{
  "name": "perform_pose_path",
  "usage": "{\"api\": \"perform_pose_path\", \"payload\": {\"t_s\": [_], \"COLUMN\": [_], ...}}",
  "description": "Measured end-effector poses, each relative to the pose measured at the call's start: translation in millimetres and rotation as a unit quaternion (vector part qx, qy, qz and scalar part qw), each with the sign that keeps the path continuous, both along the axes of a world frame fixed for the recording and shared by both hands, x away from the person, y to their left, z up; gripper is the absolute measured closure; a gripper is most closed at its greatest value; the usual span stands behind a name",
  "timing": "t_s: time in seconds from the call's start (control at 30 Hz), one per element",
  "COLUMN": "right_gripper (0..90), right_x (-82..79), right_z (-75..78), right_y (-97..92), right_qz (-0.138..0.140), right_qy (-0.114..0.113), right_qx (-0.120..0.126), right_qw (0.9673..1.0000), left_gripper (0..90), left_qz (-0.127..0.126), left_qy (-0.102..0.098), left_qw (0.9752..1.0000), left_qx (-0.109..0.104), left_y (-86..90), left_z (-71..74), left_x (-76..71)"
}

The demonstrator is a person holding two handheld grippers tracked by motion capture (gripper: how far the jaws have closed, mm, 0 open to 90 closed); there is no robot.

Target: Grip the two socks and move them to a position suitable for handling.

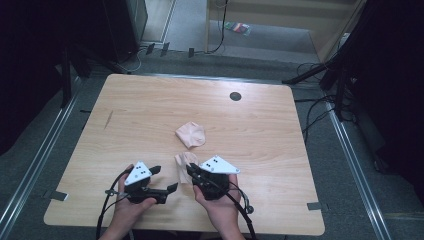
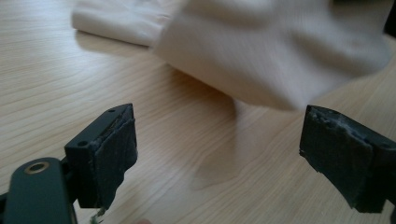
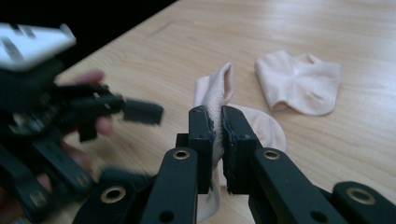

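Two pale pink socks are on the wooden table (image 1: pixel 150 100). One sock (image 1: pixel 190 134) (image 3: pixel 301 86) lies loose near the table's middle. The other sock (image 1: pixel 183 162) (image 3: pixel 217 88) is pinched along its edge by my right gripper (image 1: pixel 191 170) (image 3: pixel 218 126), shut on it, with one end raised and the rest on the table. My left gripper (image 1: pixel 164 178) (image 2: pixel 219 154) stands open just left of that sock, jaws wide apart with nothing between them. In the left gripper view the held sock (image 2: pixel 261 51) hangs blurred close ahead.
A dark round hole (image 1: pixel 235 96) sits in the tabletop near the far edge, and a dark streak (image 1: pixel 108 119) marks the left side. Cables and stand legs (image 1: pixel 320 75) lie on the floor around the table. A person's hands hold both grippers at the near edge.
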State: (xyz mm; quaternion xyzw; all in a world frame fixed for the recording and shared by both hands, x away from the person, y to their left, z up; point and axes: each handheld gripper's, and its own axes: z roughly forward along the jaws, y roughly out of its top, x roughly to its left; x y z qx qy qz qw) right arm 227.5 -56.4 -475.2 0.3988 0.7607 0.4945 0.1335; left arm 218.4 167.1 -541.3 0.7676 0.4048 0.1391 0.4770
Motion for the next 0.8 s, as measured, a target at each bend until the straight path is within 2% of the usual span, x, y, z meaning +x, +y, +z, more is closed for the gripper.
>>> {"api": "perform_pose_path", "payload": {"t_s": [0.07, 0.23, 0.27, 0.3, 0.33, 0.37, 0.4, 0.43, 0.47, 0.5, 0.67, 0.73, 0.8], "right_gripper": [84.2, 83.9, 83.8, 83.9, 83.9, 83.9, 84.0, 84.0, 84.5, 84.7, 85.7, 86.0, 86.0], "right_x": [-1.4, -5.2, -6.9, -7.2, -7.5, -7.5, -6.3, -6.3, -2.7, -0.1, 14.3, 19.5, 25.0], "right_z": [7.5, 22.1, 27.3, 29.0, 30.2, 30.2, 29.7, 29.7, 25.3, 21.9, -3.5, -15.3, -28.4], "right_y": [-1.0, -0.8, -1.0, -1.6, -2.6, -2.6, -6.3, -6.3, -12.4, -16.2, -33.6, -37.6, -41.1], "right_qz": [0.004, 0.020, 0.029, 0.034, 0.035, 0.035, 0.031, 0.031, 0.019, 0.014, -0.017, -0.028, -0.032], "right_qy": [-0.004, -0.015, -0.016, -0.017, -0.016, -0.016, -0.015, -0.015, -0.010, -0.002, 0.043, 0.058, 0.080], "right_qx": [0.013, 0.041, 0.054, 0.060, 0.061, 0.061, 0.058, 0.058, 0.053, 0.053, 0.044, 0.031, 0.023], "right_qw": [0.9999, 0.9988, 0.9980, 0.9975, 0.9974, 0.9974, 0.9977, 0.9977, 0.9984, 0.9985, 0.9980, 0.9974, 0.9960], "left_gripper": [10.5, 9.4, 12.5, 18.6, 28.8, 44.7, 61.9, 74.7, 86.0, 88.5, 89.2, 89.3, 89.3], "left_qz": [-0.006, -0.014, -0.013, 0.013, 0.025, 0.025, 0.025, 0.025, 0.021, 0.025, 0.049, 0.049, 0.040], "left_qy": [-0.002, -0.003, -0.005, -0.008, -0.013, -0.013, -0.021, -0.021, -0.019, -0.025, -0.066, -0.077, -0.077], "left_qw": [0.9999, 0.9995, 0.9993, 0.9985, 0.9977, 0.9977, 0.9972, 0.9972, 0.9972, 0.9963, 0.9885, 0.9822, 0.9780], "left_qx": [0.015, 0.029, 0.035, 0.052, 0.061, 0.061, 0.067, 0.067, 0.069, 0.078, 0.128, 0.164, 0.190], "left_y": [-11.6, -33.6, -37.5, -41.6, -40.5, -40.5, -31.7, -31.7, -19.2, -13.7, 1.4, 1.9, 0.1], "left_z": [-0.6, -1.9, -1.8, -2.3, -3.2, -3.2, -4.6, -4.6, -4.3, -3.3, 5.8, 5.9, 2.9], "left_x": [-0.4, 0.2, 0.7, 1.2, 1.2, 1.2, 0.7, 0.7, 2.1, 2.3, -1.7, -3.2, -4.1]}}
